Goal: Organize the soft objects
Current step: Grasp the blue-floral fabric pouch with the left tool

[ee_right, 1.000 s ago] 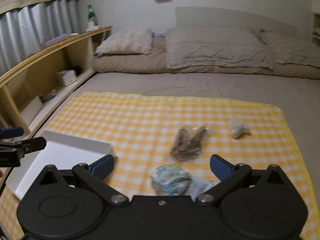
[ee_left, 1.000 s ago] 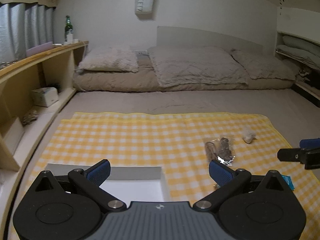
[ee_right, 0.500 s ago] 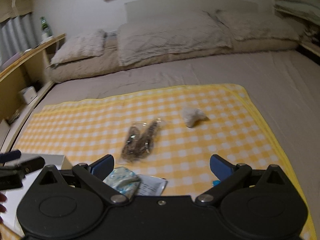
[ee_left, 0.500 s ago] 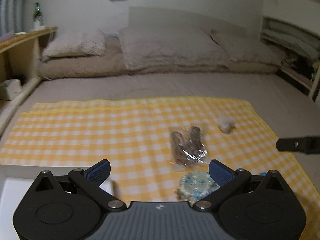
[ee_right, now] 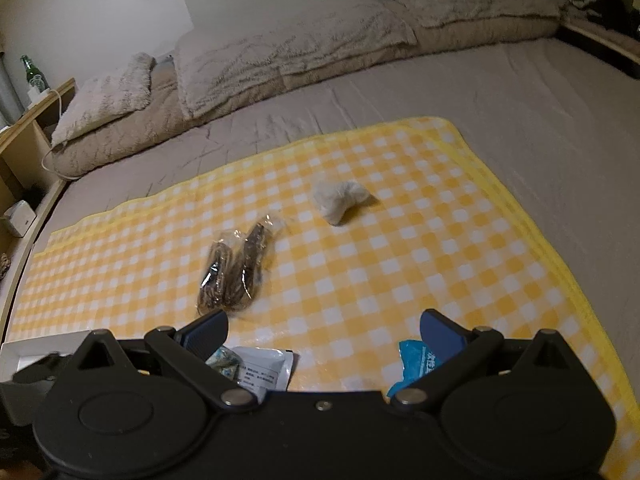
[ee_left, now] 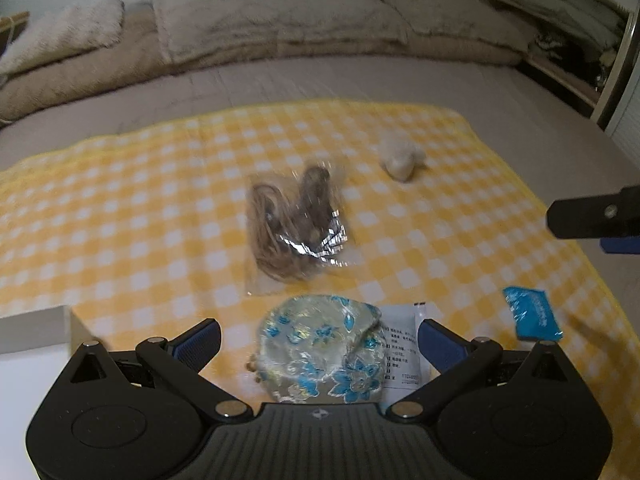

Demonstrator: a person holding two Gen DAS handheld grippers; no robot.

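A yellow checked cloth [ee_left: 160,208] lies on the bed. On it are a floral pouch [ee_left: 320,348], a clear bag of brown cord [ee_left: 296,228], a small white bundle [ee_left: 398,160], a white sachet [ee_left: 404,344] and a blue packet [ee_left: 532,316]. My left gripper [ee_left: 320,336] is open, its fingers on either side of the pouch. My right gripper [ee_right: 324,330] is open and empty, with the blue packet [ee_right: 416,360] by its right finger. The cord bag [ee_right: 236,272], the bundle [ee_right: 340,200] and the sachet [ee_right: 264,372] show in the right wrist view.
A white box [ee_left: 32,332] sits at the cloth's near left corner. Beige pillows and a folded duvet [ee_right: 280,52] line the far side of the bed. Wooden shelves [ee_right: 24,136] with a green bottle [ee_right: 30,72] stand at the left.
My left gripper swung right from the white box and came down around the floral pouch. My right gripper moved right and nearer the blue packet. Both stayed open.
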